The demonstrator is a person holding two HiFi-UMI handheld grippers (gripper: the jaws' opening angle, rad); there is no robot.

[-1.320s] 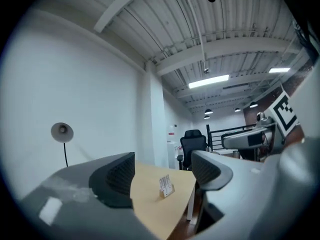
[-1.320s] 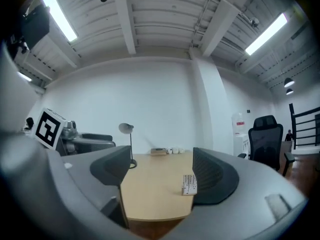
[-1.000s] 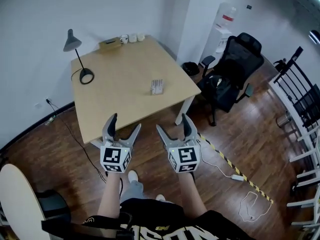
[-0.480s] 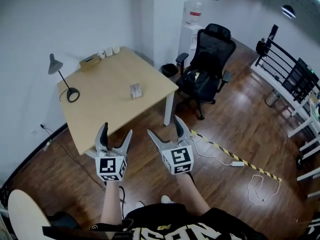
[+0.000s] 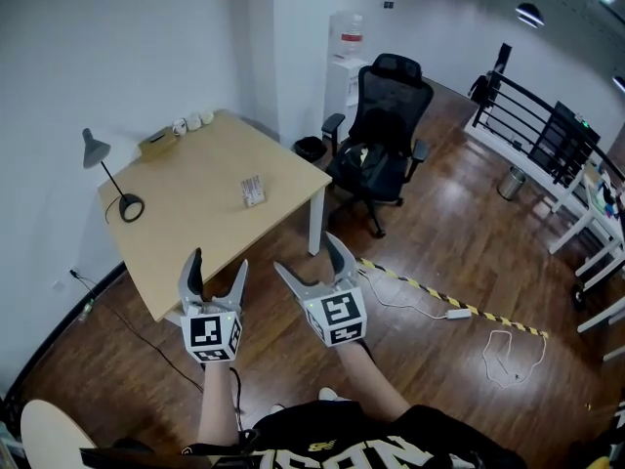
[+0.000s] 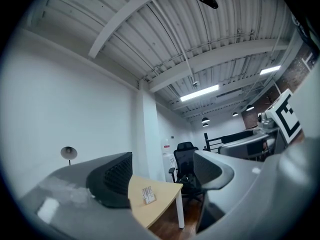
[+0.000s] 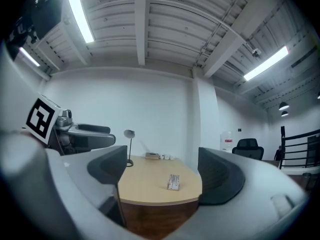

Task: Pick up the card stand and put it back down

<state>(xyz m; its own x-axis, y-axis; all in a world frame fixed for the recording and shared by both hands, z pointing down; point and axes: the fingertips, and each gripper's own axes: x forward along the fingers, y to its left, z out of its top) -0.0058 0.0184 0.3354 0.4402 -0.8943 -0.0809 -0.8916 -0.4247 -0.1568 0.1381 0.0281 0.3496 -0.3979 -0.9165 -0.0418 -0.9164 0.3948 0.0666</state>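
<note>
The card stand (image 5: 253, 191) is a small white upright card on the wooden table (image 5: 186, 233), right of its middle. It also shows far off between the jaws in the left gripper view (image 6: 147, 194) and in the right gripper view (image 7: 173, 182). My left gripper (image 5: 217, 271) hangs in the air off the table's near edge; its jaws are closing with nothing between them. Beside it my right gripper (image 5: 305, 258) is open and empty, also well short of the stand.
A black desk lamp (image 5: 112, 177), a box (image 5: 158, 143) and small cups (image 5: 193, 120) stand along the table's far side. A black office chair (image 5: 383, 135) is right of the table, a water dispenser (image 5: 345, 47) behind it. Cables and striped tape (image 5: 459, 306) lie on the wood floor.
The head view has pulled back and swung right, so the table sits smaller and farther left. Both grippers stay in the air before the table; the left jaws have narrowed a little.
</note>
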